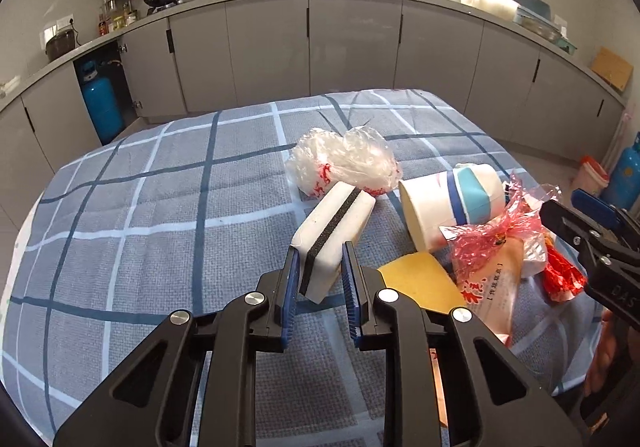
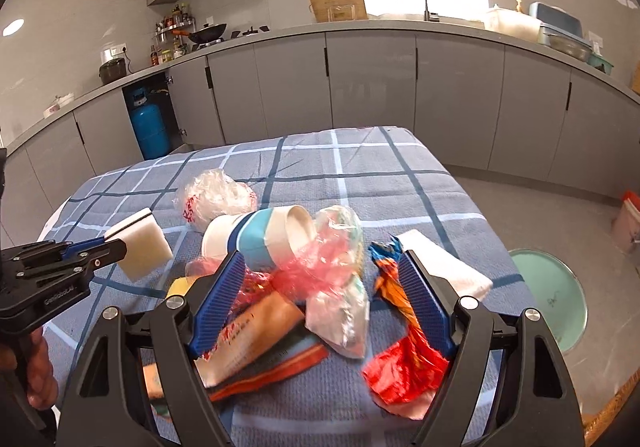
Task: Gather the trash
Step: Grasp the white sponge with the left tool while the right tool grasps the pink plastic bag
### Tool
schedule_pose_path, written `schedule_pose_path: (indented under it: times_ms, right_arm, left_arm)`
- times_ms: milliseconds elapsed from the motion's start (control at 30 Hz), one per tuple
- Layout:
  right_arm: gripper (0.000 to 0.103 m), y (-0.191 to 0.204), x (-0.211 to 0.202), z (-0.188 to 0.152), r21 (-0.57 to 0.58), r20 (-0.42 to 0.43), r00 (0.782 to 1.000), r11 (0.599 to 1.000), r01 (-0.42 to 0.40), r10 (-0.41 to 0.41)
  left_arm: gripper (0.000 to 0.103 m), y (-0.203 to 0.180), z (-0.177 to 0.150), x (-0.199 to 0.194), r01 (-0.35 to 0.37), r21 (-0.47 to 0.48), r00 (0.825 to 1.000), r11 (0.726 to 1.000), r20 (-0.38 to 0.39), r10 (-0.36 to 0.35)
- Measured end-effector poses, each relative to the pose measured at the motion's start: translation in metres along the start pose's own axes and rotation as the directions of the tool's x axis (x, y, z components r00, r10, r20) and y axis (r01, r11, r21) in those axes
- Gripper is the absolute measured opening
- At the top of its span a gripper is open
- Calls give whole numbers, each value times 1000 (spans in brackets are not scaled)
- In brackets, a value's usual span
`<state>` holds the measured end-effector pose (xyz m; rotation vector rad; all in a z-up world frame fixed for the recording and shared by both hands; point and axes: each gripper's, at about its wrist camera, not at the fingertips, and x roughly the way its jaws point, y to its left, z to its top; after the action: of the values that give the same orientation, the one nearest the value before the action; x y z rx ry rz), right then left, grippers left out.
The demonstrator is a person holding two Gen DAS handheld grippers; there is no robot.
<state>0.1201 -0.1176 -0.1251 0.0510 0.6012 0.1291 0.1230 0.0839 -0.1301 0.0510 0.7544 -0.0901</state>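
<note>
Left gripper (image 1: 320, 267) clamps a white sponge (image 1: 334, 231), apparently lifted off the checked tablecloth (image 1: 160, 207); right gripper (image 2: 320, 279) spreads wide over wrappers (image 2: 336, 307) beside a paper cup (image 2: 260, 235).

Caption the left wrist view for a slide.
Left gripper holds a sponge above the checked cloth, beside a tipped cup and wrappers.

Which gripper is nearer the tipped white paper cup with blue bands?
Right. The right gripper hangs open just before the cup; the left gripper, off to its side, holds the white sponge block.
</note>
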Motion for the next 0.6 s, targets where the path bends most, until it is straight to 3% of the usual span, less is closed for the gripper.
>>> schedule_pose_path:
  times_ms: [67, 167, 233, 300, 600]
  right_arm:
    - [78, 2, 7, 0, 2, -15, 1000, 1000, -9, 9]
    - [61, 2, 17, -3, 7, -50, 998, 1000, -29, 29]
    - [37, 3, 19, -6, 11, -66, 997, 999, -44, 44]
    - [21, 3, 19, -8, 4, -72, 996, 999, -46, 46]
    - [12, 5, -4, -10, -13, -26, 997, 998, -69, 68]
  left_arm:
    - [22, 2, 0, 0, 2, -6, 1000, 1000, -2, -2]
    - [22, 3, 0, 0, -2, -6, 1000, 1000, -4, 2]
    - [22, 2, 0, 0, -3, -4, 1000, 1000, -4, 3]
    - [22, 1, 0, 0, -3, -2, 1000, 1000, -5, 3]
    - [22, -3, 2, -9, -7, 9, 1000, 1000, 6, 7]
